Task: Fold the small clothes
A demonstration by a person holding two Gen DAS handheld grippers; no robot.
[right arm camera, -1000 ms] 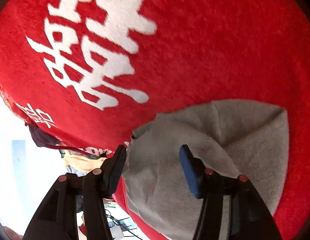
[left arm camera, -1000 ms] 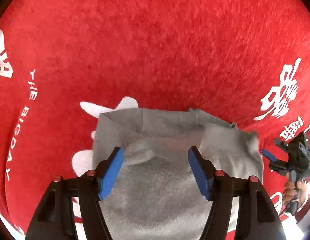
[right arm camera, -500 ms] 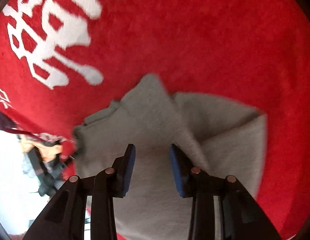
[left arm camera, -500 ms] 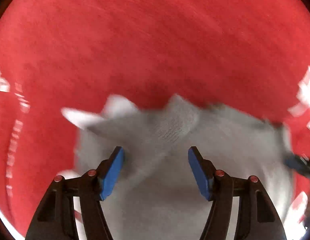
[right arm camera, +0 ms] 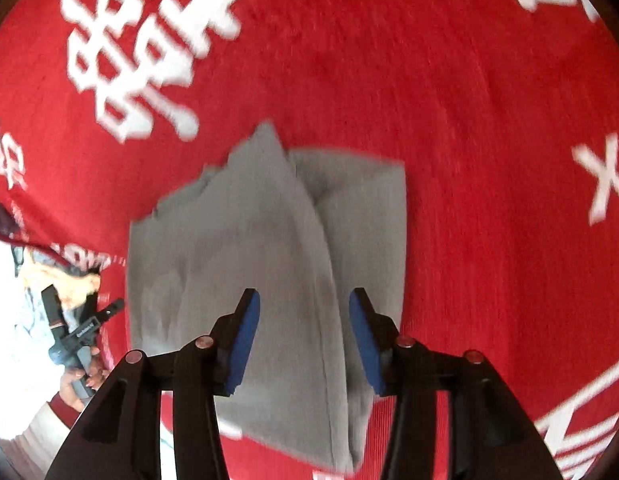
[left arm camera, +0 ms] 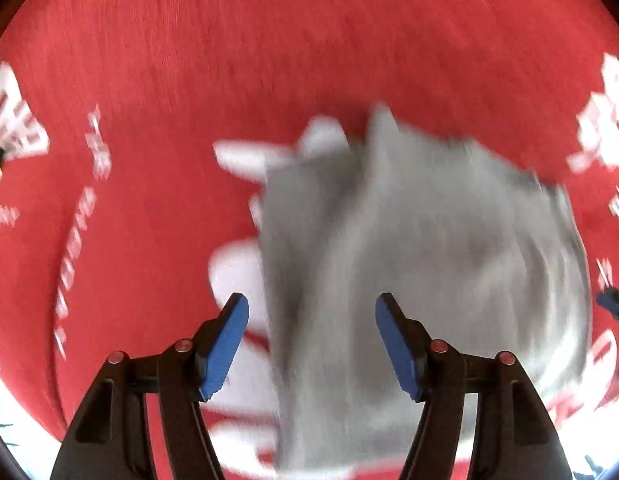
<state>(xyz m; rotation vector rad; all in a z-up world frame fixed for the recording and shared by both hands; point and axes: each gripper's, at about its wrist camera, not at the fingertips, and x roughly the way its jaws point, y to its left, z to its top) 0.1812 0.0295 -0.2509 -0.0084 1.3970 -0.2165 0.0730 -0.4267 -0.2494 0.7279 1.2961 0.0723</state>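
The small grey garment lay partly folded on the red cloth that covered the worktop. It ran long, stretching away from the right hand-held gripper, right under and ahead of it. That one had its blue pads fairly wide and held nothing. The left hand-held gripper was wide too, and empty, with the garment more to its right. So the right one looked better placed.

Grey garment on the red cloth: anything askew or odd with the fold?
Yes. The grey garment is folded unevenly: one flap crosses diagonally and its pointed corner juts past the top edge. Both the left gripper and right gripper are open.
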